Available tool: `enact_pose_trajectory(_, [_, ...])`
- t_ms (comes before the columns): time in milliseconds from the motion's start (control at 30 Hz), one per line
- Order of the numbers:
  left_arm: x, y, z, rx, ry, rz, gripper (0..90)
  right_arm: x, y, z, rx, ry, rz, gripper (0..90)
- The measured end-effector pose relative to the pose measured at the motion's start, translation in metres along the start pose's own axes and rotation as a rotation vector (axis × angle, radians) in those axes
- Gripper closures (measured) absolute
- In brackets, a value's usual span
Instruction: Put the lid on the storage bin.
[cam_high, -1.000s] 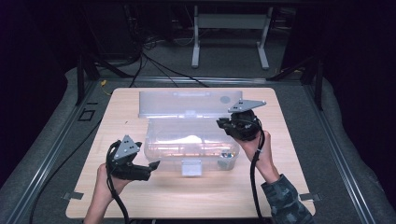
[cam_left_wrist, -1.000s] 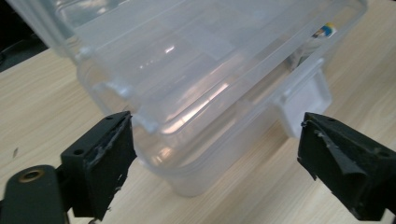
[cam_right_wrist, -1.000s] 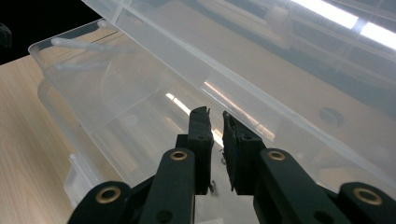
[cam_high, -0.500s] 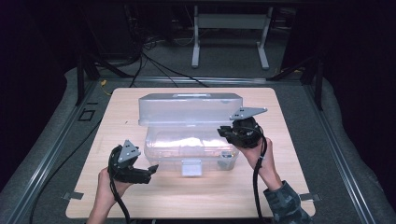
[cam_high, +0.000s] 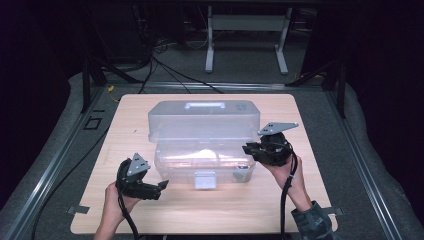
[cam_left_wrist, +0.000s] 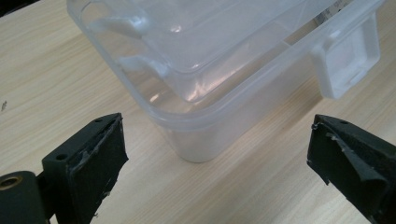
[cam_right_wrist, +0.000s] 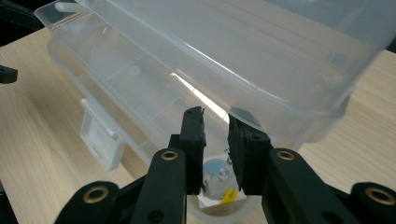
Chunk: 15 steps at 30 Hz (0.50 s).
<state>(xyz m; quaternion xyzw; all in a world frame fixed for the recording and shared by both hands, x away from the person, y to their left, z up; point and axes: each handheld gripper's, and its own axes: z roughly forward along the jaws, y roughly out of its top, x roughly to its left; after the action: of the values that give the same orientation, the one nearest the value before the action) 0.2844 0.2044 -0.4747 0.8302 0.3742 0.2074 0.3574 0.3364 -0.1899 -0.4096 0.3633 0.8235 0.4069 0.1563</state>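
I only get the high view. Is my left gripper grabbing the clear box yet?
Observer: No. The left gripper has its jaws wide, they have just been opening, and nothing is between them. The corner of the clear box lies ahead, untouched.
Child: What's the grey blob in its right end?
Observer: The right gripper view shows a small shiny silver thing with a yellow bit, inside the box.

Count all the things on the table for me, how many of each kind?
Clear plastic box with its lid up: 1
White latch on the box front: 1
Small shiny thing inside the box: 1
Black grippers, left gripper and right gripper: 2
Total: 5
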Motion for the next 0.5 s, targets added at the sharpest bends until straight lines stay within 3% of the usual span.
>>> enact_pose_trajectory(500, [0.006,-0.01,0.005,0.035,-0.003,-0.031,3.0,-0.002,-0.027,-0.005,0.006,-0.017,0.028,71.4])
